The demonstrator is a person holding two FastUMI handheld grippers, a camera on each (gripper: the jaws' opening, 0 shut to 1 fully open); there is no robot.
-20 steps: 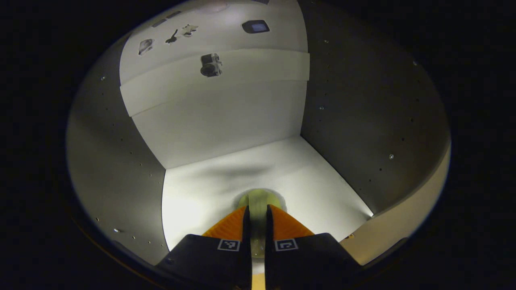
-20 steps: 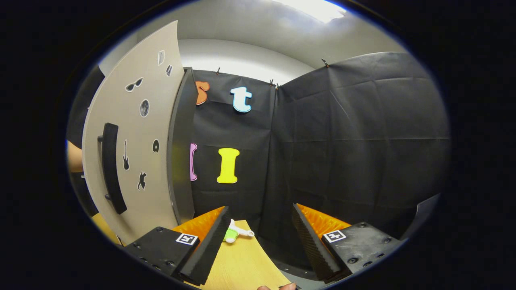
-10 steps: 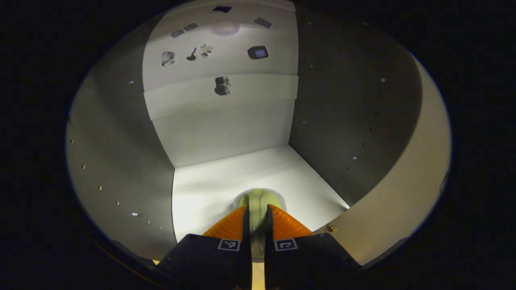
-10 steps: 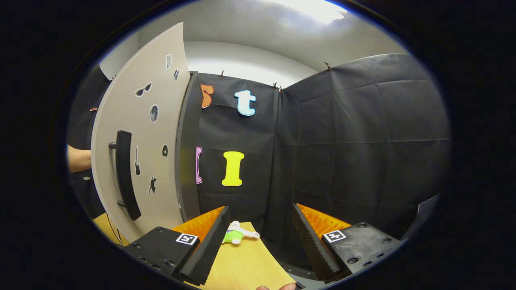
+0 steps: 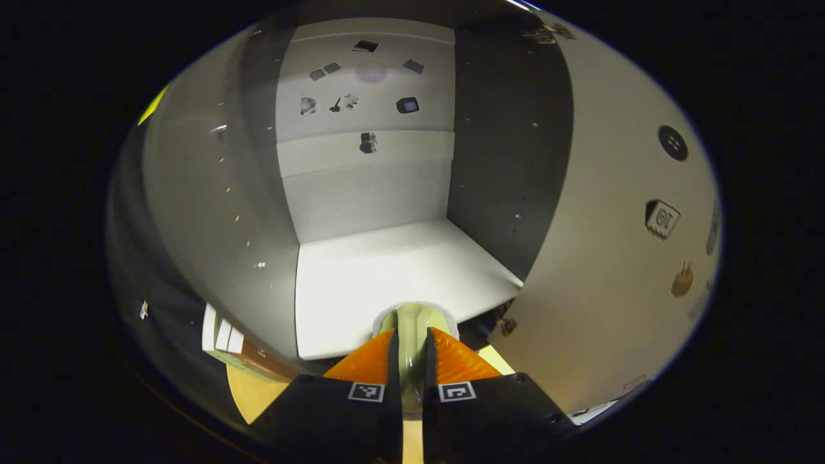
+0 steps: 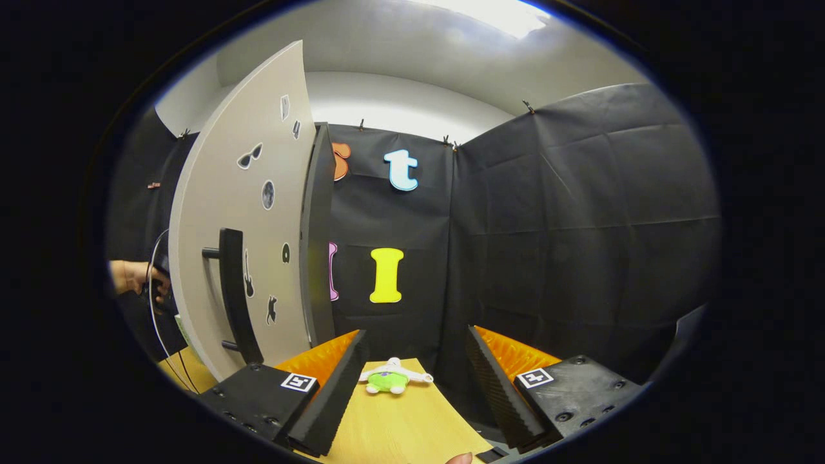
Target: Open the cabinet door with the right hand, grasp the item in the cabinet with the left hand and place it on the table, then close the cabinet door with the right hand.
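In the left gripper view, my left gripper [image 5: 411, 332] is shut on a pale yellow-green item [image 5: 412, 317], both fingers pressing its sides. It is held at the front edge of the white cabinet floor [image 5: 387, 270], just outside the opening. The open cabinet door [image 5: 619, 258] stands to the right, its inner face carrying small stickers. In the right gripper view, my right gripper [image 6: 417, 333] is open and holds nothing. It hovers over the wooden table [image 6: 399, 425], right of the door [image 6: 258, 193] and its black handle [image 6: 235, 296].
A small green and white toy [image 6: 388, 380] lies on the table between the right gripper's fingers, farther off. A hand [image 6: 132, 277] shows past the door's left edge. A cardboard box [image 5: 238, 351] sits left of the cabinet, above the table top [image 5: 254, 393].
My left gripper has drawn back out of the cabinet with the item still held. The right gripper view has drifted, so the door and toy sit farther right.
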